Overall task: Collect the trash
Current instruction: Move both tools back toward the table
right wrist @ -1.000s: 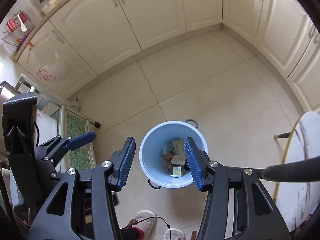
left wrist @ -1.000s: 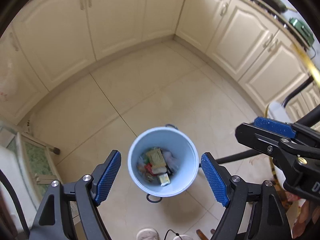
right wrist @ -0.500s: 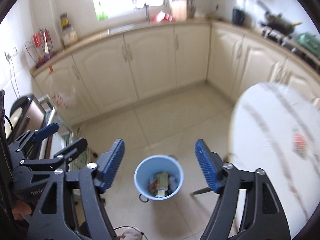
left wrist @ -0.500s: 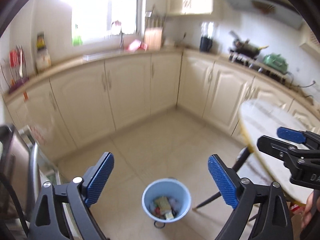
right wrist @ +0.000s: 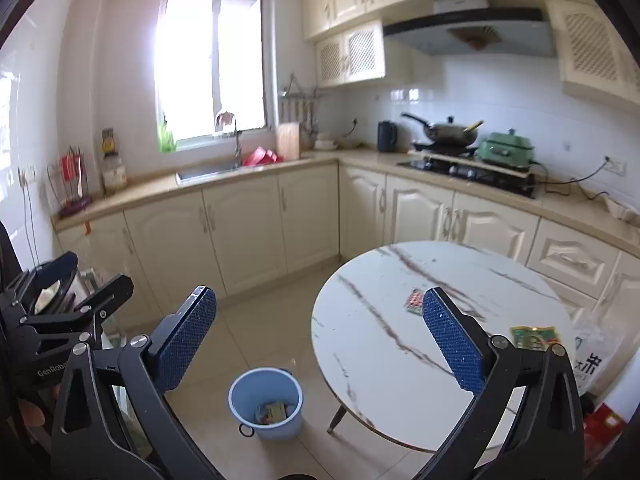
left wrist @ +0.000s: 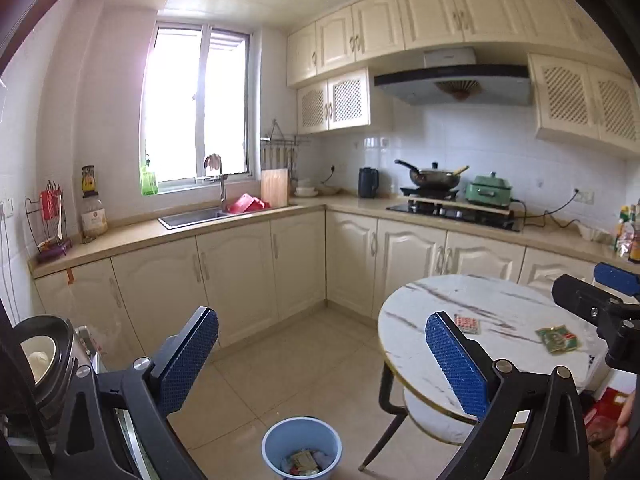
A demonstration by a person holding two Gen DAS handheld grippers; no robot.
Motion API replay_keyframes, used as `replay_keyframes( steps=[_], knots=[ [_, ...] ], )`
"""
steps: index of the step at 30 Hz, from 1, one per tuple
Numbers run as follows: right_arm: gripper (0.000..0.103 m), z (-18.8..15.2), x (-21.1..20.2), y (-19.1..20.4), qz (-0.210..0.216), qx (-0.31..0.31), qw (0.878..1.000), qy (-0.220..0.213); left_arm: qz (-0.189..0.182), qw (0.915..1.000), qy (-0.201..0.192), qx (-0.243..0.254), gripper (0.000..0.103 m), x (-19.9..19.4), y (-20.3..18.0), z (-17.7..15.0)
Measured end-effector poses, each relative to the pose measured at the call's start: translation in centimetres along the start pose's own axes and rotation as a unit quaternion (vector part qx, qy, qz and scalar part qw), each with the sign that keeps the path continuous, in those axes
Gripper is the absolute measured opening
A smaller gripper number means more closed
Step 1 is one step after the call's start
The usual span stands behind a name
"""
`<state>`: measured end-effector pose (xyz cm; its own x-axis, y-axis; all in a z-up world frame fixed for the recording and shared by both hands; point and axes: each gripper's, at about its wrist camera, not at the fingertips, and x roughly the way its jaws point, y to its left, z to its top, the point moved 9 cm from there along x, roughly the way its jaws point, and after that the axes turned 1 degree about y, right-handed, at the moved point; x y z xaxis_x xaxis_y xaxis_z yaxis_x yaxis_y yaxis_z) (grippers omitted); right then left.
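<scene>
Kitchen floor bears bin (right wrist: 265, 402); right view alone shows bag (right wrist: 592, 356); both grippers' jaws just spread, empty.

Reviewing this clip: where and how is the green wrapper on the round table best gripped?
Green wrapper lies flat near the round table edge. Probably come from above, the right gripper pinching one crinkled edge, since nothing stands up to grasp.

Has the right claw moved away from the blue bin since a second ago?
Yes. The right claw rose and tilted up from right over the blue bin, which now sits small on the floor below it. Its jaws have just been opening, empty.
</scene>
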<state>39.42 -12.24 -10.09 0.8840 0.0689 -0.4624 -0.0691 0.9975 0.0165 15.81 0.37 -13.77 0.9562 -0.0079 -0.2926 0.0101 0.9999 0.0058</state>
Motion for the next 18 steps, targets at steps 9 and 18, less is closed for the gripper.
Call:
replay_keyframes(
  steps=[9, 18],
  knots=[
    [0.103, 2.4, -9.3, -4.1, -0.037, 0.015, 0.997, -0.067, 0.007, 0.9974, -0.072, 0.008, 0.102, -8.3, -2.9, -1.5],
    [0.103, 2.4, -11.3, -4.8, -0.051, 0.017, 0.995, -0.082, -0.008, 0.9964, -0.084, 0.014, 0.102, -10.9, -4.8, -4.8]
  ],
)
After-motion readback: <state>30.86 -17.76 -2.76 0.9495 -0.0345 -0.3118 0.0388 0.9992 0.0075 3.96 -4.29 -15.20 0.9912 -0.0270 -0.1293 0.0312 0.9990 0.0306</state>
